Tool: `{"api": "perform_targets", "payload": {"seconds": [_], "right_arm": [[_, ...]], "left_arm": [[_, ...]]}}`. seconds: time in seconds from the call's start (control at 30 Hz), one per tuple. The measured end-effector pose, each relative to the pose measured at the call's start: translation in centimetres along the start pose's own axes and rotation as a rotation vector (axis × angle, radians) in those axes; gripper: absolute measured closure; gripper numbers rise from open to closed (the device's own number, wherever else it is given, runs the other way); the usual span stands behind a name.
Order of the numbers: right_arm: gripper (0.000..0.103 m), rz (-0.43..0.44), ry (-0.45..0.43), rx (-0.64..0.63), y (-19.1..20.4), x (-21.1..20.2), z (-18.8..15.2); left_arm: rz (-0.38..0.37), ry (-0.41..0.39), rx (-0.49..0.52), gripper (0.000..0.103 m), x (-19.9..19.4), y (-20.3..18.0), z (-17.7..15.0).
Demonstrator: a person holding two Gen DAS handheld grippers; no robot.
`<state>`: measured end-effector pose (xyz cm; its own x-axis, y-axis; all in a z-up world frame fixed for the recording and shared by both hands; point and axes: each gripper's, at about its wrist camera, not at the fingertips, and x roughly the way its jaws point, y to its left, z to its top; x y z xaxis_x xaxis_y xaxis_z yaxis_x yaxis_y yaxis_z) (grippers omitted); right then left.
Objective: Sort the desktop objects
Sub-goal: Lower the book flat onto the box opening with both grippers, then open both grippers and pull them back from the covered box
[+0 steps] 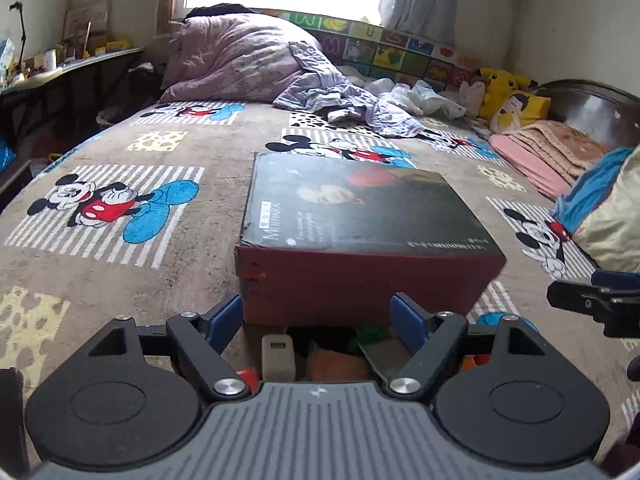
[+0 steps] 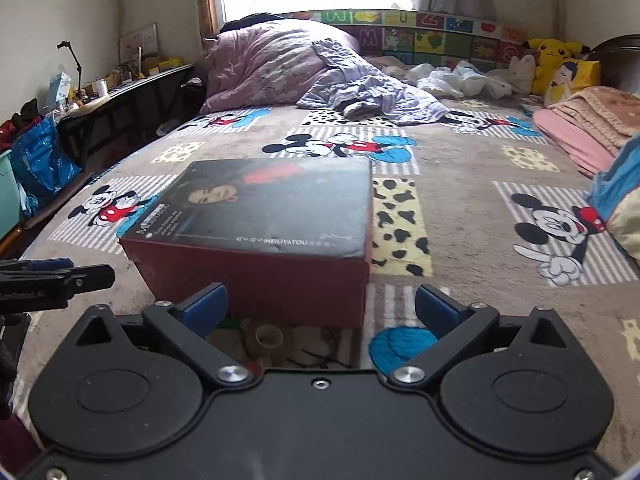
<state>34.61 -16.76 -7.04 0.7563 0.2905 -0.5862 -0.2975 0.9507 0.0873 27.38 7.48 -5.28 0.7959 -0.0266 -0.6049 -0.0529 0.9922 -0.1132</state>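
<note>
A dark red box with a black printed lid (image 1: 360, 216) stands on the bed's Mickey Mouse blanket (image 1: 120, 208); it also shows in the right wrist view (image 2: 264, 208). My left gripper (image 1: 318, 316) is open and empty, fingers just short of the box's near side. Small objects lie under it: a white charger (image 1: 278, 354), something orange (image 1: 336, 364), something green (image 1: 370, 334). My right gripper (image 2: 320, 310) is open and empty at the box's near right corner, above a tape roll (image 2: 269, 338). The right gripper's tip shows at the left view's right edge (image 1: 592, 300).
A heaped pink quilt (image 2: 272, 64) and crumpled clothes (image 2: 372, 96) lie at the far end under the window. Pikachu plush toys (image 2: 556, 60) and folded pink blankets (image 2: 580, 128) sit at the right. A cluttered shelf (image 2: 120, 84) and blue bag (image 2: 40, 160) stand left of the bed.
</note>
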Motion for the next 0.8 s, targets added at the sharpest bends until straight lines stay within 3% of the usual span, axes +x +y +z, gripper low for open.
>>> {"api": "perform_targets", "payload": {"seconds": [0.4,0.8], "right_arm": [[0.002,-0.007,0.038,0.041,-0.1,-3.8,-3.6],[0.002,-0.012,0.018,0.035,0.7,-8.4,-6.7]], "left_arm": [[-0.003,-0.03,0.034,0.022,-4.4,-2.7,-2.6],[-0.011,-0.062,0.043,0.022,-9.3,-4.7,-5.7]]}}
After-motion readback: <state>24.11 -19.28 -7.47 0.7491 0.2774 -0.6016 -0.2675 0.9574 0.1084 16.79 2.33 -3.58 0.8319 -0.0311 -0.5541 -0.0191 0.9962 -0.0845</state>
